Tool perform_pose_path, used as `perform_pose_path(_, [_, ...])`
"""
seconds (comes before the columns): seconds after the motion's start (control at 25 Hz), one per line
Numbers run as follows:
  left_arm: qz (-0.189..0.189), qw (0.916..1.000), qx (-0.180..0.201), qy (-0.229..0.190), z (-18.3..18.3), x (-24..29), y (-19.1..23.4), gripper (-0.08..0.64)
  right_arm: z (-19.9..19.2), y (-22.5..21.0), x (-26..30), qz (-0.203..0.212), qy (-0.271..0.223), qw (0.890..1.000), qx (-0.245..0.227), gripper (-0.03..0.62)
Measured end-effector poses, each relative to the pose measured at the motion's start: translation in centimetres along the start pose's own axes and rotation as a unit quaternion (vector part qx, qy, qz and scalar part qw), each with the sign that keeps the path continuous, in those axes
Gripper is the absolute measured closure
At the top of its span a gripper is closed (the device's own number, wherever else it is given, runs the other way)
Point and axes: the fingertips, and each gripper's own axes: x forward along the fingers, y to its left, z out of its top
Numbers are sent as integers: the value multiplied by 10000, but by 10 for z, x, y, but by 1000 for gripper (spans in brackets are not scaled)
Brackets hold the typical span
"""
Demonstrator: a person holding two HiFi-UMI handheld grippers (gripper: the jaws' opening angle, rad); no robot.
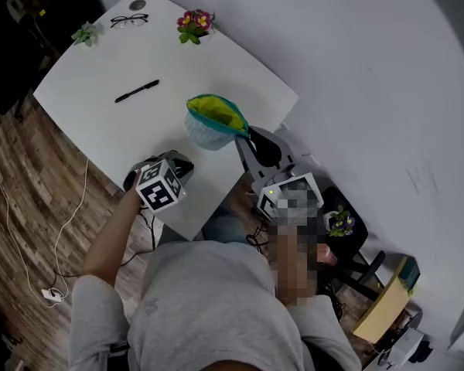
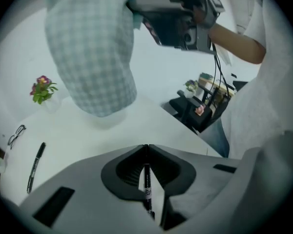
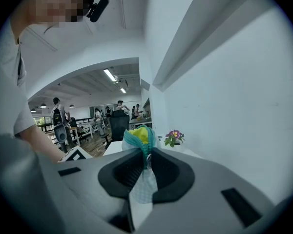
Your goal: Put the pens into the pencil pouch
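The left tool (image 2: pixel 146 149) pinches a pen (image 2: pixel 147 189) between its closed jaws, while the right tool (image 3: pixel 147 152) is clamped on the rim of the pouch (image 1: pixel 213 122), mid-frame over the desk (image 1: pixel 100 130), with a second pen (image 1: pixel 137 91) lying upper left.

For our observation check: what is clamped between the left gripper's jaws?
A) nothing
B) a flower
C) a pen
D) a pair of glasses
C: in the left gripper view a black pen sits pinched between the closed jaws of the left gripper.
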Motion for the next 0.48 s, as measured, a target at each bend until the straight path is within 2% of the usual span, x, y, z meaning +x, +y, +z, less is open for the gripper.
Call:
perform_pose_path(0.08, [379,9972,-393,-519,15,-20,15,508,4,-2,6,138,-18,9999,-23,529])
perform_pose_path(0.2, [1065,9828,-862,-1238,32,-55,41,508,10,-4,17,349,-47,9993,-92,531])
perform_pose_path(0.32, [1741,9604,-1196,-1815,47,-92,64,508,17,-8,26,566,-84,9982,-157,529])
perform_pose_path(0.48, [2483,9236,-1482,-2517,68,-144,84,508,25,-11,37,804,-117,9965,-176,529])
